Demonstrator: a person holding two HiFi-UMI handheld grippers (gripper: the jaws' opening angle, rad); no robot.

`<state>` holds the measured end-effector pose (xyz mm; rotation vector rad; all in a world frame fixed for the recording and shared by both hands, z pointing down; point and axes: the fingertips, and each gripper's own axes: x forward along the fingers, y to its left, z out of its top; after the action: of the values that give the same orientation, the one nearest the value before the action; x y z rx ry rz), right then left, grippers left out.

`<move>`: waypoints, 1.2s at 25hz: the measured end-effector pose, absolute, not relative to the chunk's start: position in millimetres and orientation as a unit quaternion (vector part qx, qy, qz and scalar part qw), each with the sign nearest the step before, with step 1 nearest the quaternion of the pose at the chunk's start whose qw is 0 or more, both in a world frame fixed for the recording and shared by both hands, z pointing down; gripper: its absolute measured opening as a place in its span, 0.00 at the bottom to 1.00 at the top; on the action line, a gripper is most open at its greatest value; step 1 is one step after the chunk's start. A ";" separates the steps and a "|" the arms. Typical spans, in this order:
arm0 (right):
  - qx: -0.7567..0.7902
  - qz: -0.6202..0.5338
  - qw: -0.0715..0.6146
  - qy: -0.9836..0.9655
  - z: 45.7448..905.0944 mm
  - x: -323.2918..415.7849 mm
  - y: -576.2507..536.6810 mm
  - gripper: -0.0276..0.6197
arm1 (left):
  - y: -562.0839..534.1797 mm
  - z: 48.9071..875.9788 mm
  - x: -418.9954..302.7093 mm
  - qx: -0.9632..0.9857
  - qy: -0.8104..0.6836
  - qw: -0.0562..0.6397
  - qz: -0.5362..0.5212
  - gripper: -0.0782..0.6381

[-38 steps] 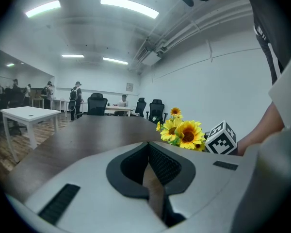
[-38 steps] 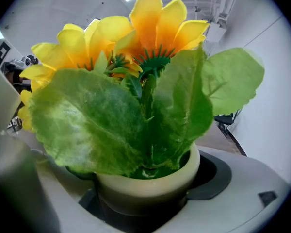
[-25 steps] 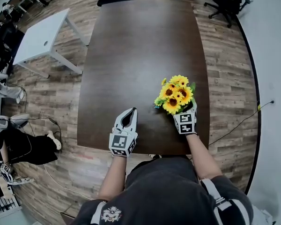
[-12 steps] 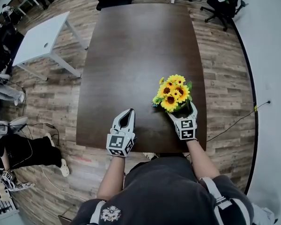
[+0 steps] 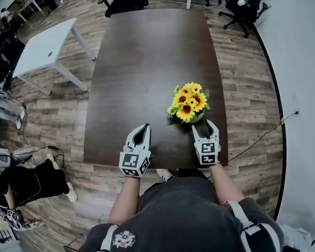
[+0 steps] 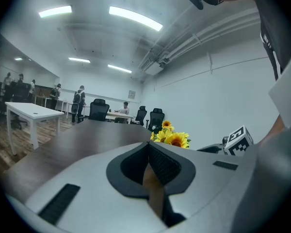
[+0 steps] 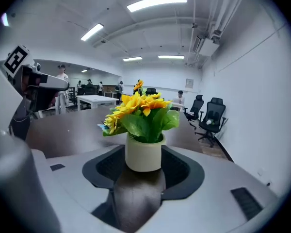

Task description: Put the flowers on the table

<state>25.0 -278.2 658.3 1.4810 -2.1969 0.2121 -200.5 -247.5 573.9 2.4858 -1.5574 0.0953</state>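
A bunch of yellow sunflowers (image 5: 188, 100) in a small white pot (image 7: 143, 153) stands upright on the dark brown table (image 5: 147, 62), near its right front part. My right gripper (image 5: 202, 125) sits just behind the pot, on the near side. Its jaws are closing, and the pot stands just past the fingertips with the pads not touching it. In the right gripper view the right gripper (image 7: 142, 174) frames the pot's base. My left gripper (image 5: 143, 128) rests near the table's front edge, left of the flowers. The left gripper (image 6: 149, 152) is shut and holds nothing.
A white side table (image 5: 44, 46) stands on the wooden floor at the left. Office chairs (image 5: 244, 4) stand beyond the table's far end. The table's front edge runs just below both grippers. A cable (image 5: 268, 133) lies on the floor at the right.
The right gripper has let go of the pot and drawn back toward the person. The flowers stay on the table. The left gripper has hardly moved.
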 end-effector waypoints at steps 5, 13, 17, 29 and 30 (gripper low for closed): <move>0.566 0.062 0.223 -0.791 644.2 34.4 -268.9 0.20 | -236.7 566.2 -193.2 0.852 -0.515 0.089 0.032 0.12; 0.570 0.044 0.198 -0.796 619.7 32.6 -251.5 0.08 | -218.8 561.3 -187.3 0.853 -0.515 0.080 0.035 0.12; 0.563 0.031 0.183 -0.805 600.3 23.9 -246.9 0.08 | -209.8 561.5 -182.8 0.855 -0.511 0.083 0.037 0.12; 0.523 -0.010 0.154 -0.838 557.8 10.8 -250.0 0.08 | -209.1 553.6 -171.1 0.848 -0.523 0.079 0.035 0.12; 0.519 -0.011 0.152 -0.841 556.0 9.5 -251.0 0.08 | -209.0 551.8 -171.7 0.846 -0.526 0.078 0.035 0.12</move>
<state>9.5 -251.0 556.0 1.4880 -2.4135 -0.0317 -171.7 -209.0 551.8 2.5331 -1.5751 0.1035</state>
